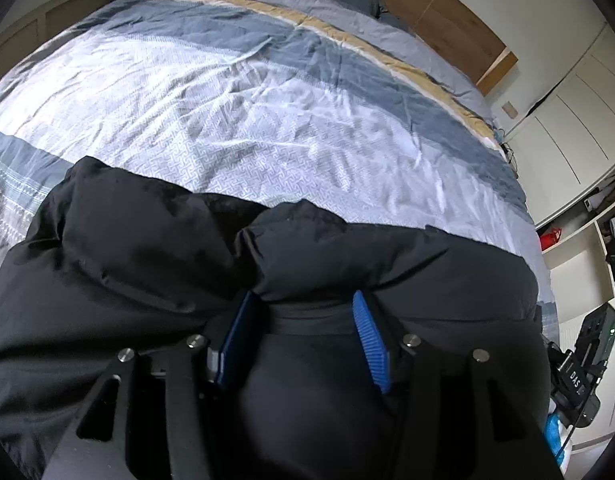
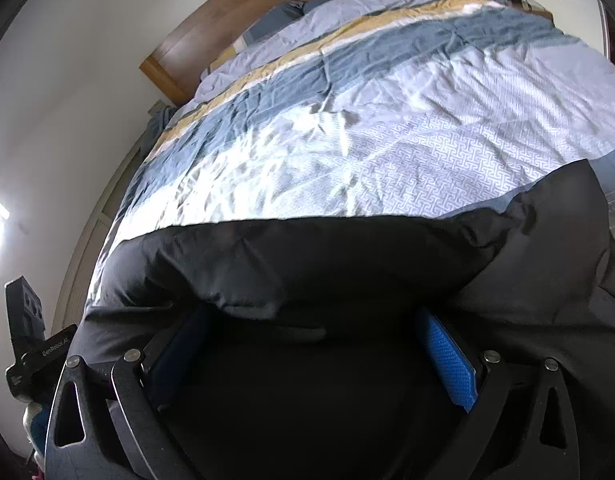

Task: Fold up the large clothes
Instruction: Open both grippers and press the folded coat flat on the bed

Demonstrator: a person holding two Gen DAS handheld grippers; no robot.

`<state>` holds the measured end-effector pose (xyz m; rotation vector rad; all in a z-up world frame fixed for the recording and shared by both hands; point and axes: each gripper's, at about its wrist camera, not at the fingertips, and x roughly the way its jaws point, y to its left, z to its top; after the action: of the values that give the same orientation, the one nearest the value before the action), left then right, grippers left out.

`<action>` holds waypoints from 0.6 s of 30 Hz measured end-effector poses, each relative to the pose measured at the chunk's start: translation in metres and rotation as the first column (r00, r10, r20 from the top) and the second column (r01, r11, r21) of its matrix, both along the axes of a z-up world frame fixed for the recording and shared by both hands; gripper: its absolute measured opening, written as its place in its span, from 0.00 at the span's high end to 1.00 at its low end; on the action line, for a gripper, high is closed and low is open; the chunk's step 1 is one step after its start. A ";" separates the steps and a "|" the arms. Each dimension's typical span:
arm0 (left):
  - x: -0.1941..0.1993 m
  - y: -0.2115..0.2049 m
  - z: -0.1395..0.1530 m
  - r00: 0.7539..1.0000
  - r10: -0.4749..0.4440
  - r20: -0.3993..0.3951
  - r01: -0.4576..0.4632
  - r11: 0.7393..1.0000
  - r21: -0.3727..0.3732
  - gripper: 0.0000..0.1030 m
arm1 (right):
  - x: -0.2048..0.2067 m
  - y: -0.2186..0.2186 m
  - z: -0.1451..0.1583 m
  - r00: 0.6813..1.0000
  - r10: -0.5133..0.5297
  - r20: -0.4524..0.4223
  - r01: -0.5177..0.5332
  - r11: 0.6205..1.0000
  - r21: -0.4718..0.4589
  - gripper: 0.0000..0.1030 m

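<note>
black, matte and puffy, the padded jacket [image 1: 139, 240] lies across the near end of the bed [image 1: 247, 128], its quilted fabric bunched into soft rounded folds with a slight sheen on the ridges. its long axis runs side to side across both wrist views, parallel to the near edge of the mattress, and its far edge lies against the pale duvet. the duvet cover is crumpled cotton with a fine key-pattern weave, banded in white, slate blue and mustard, running up to a wooden headboard [image 1: 447, 12].

the left gripper [image 1: 303, 308] has a thick roll of the jacket wedged between its ribbed blue pads [image 1: 371, 344]; the fabric bulges over the fingertips and fills the gap, so it is grasping the jacket. the right gripper [image 2: 311, 320] is likewise buried in the garment, a fold draped over both fingertips and cloth packed between its textured blue pads [image 2: 451, 360], clamped on the jacket. the other gripper's black body shows at the side edge of each view.
</note>
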<state>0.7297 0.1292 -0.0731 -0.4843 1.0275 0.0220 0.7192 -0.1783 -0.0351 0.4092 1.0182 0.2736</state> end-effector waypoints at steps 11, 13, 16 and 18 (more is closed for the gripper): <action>-0.009 0.087 -0.003 0.983 0.138 -0.121 -0.128 0.988 0.084 0.51 | 0.007 -0.122 -0.016 0.975 -0.202 -0.091 0.197 0.978 -0.066 0.03; -0.025 0.100 0.011 0.984 0.156 -0.081 -0.148 0.984 0.101 0.51 | -0.002 -0.134 -0.007 0.973 -0.220 -0.072 0.212 0.972 -0.105 0.03; -0.057 0.109 0.034 0.988 0.154 0.007 -0.154 0.983 0.098 0.51 | -0.023 -0.140 0.017 0.979 -0.203 -0.001 0.201 0.973 -0.112 0.03; -0.079 0.107 0.045 0.989 0.133 0.063 -0.138 0.987 0.081 0.51 | -0.044 -0.134 0.038 0.985 -0.165 0.058 0.170 0.981 -0.093 0.03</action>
<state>0.6511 0.2365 -0.0279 -0.4737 0.9323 0.1717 0.6753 -0.3124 0.0031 0.3950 0.9374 0.0822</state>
